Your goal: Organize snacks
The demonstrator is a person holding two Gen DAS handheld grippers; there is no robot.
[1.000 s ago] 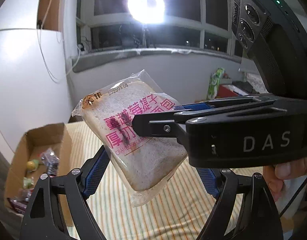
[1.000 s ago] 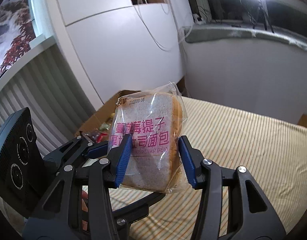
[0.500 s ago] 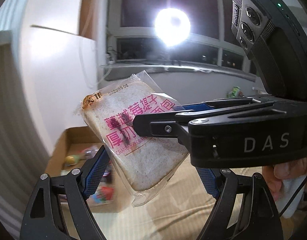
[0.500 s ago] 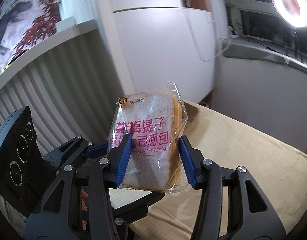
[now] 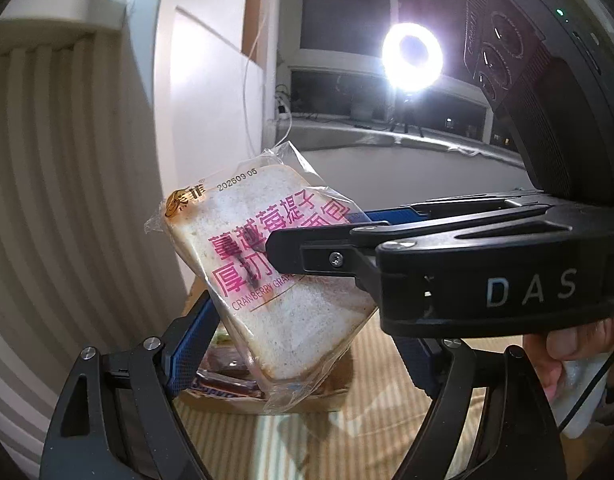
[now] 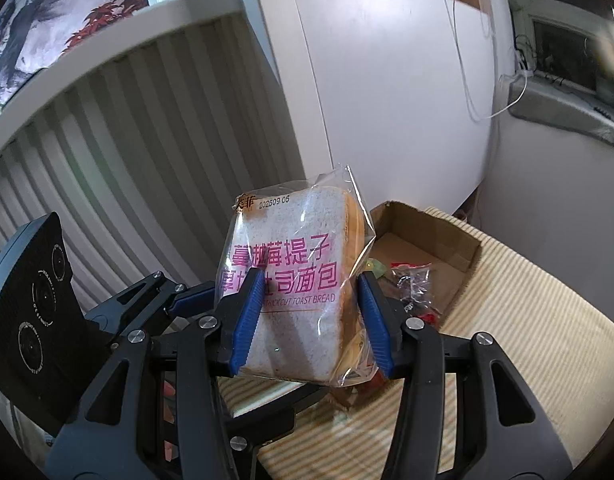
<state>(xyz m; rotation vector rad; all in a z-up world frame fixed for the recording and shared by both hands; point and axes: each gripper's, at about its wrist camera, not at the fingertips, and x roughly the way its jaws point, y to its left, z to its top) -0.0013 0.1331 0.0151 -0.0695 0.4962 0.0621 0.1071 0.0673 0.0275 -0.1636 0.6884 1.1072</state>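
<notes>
A clear packet of thick-cut toast bread (image 5: 291, 292) with pink lettering hangs in the air, tilted. My right gripper (image 6: 311, 280) is shut on its two flat faces (image 6: 295, 264). In the left wrist view the right gripper (image 5: 319, 236) crosses in front of the bread. My left gripper (image 5: 307, 312) spans the bread's width. One of its blue pads (image 5: 195, 340) lies against the bread's edge; the other is mostly hidden behind the right gripper. An open cardboard box (image 6: 459, 240) holding several wrapped snacks (image 6: 411, 280) sits just behind and below the bread.
The box (image 5: 307, 404) rests on a striped bed cover (image 6: 527, 320) near a ribbed white headboard (image 6: 127, 140) and a white wall. A hand (image 5: 563, 344) holds the right gripper's handle. A bright ring light (image 5: 411, 56) stands on the windowsill.
Both grippers have swung together to the left with the bread, which keeps its place between them. The box has come from the far left to just behind the bread.
</notes>
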